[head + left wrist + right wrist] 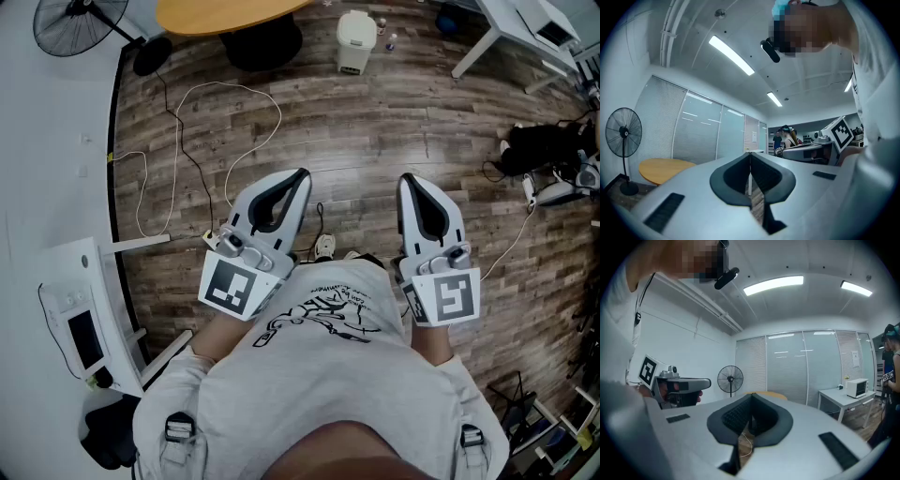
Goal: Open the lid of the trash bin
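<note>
- Far left, head view: standing fan (pixel 70 23) against the white wall. A white cable (pixel 248 94) lies in loose loops on the wooden floor (pixel 375 131).
- Top, left of centre: round wooden worktop (pixel 225 14) on a dark base.
- Left tongs (pixel 302 175): held low in front of the person's chest, tips pointing forward over the floor, marker cube nearest the body. In the left gripper view the left tongs (pixel 750 153) are clenched, the two tips meeting along a thin seam. Nothing is gripped and only floor shows through the hollow behind the tips. They touch nothing.
- Trash bin (pixel 356 40): small, cream-white, standing on the floor at the top of the head view, just right of the round worktop's base. Its lid looks down. It is well apart from both tongs, ahead of the gap between them.
- Right tongs (pixel 407 178): level with the left pair, near it but apart, pointing the same way. In the right gripper view the right tongs (pixel 751 398) are likewise clenched tip to tip, empty, with a bit of cable and floor seen through the hollow.
- Far right: white worktop (pixel 511 28) at the top corner, black bag (pixel 539 145) on the floor below it. The right gripper view shows a microwave (pixel 857 387) on that white worktop.
</note>
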A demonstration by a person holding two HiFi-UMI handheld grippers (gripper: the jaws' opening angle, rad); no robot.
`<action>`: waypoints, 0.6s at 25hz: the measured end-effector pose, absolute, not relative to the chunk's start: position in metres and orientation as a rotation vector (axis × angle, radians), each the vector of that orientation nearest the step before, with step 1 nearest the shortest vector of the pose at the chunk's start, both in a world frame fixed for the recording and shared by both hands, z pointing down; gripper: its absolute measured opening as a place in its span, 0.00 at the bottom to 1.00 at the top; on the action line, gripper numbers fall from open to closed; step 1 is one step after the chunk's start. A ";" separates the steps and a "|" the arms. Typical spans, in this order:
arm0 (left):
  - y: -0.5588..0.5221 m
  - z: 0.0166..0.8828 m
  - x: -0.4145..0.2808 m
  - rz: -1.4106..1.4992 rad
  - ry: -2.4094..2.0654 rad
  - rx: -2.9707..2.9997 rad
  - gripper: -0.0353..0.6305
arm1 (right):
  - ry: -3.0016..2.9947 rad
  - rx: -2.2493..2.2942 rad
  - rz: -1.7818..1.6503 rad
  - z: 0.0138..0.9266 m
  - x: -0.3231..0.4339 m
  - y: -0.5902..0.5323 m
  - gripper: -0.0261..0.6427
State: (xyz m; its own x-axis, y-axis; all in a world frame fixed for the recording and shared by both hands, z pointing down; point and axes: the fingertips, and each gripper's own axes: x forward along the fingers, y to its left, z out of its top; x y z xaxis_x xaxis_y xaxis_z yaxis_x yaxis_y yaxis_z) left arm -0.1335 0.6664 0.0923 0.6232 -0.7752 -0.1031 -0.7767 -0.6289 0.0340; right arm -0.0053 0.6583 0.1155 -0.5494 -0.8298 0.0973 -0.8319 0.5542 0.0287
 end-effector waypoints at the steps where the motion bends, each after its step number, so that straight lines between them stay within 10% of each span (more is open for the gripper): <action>1: 0.664 0.094 -0.133 0.158 1.341 -2.821 0.08 | -2.678 1.445 0.032 0.116 -0.005 0.655 0.05; 15: 0.611 0.105 -0.110 0.110 1.351 -2.845 0.08 | -2.647 1.487 0.005 0.121 0.020 0.604 0.05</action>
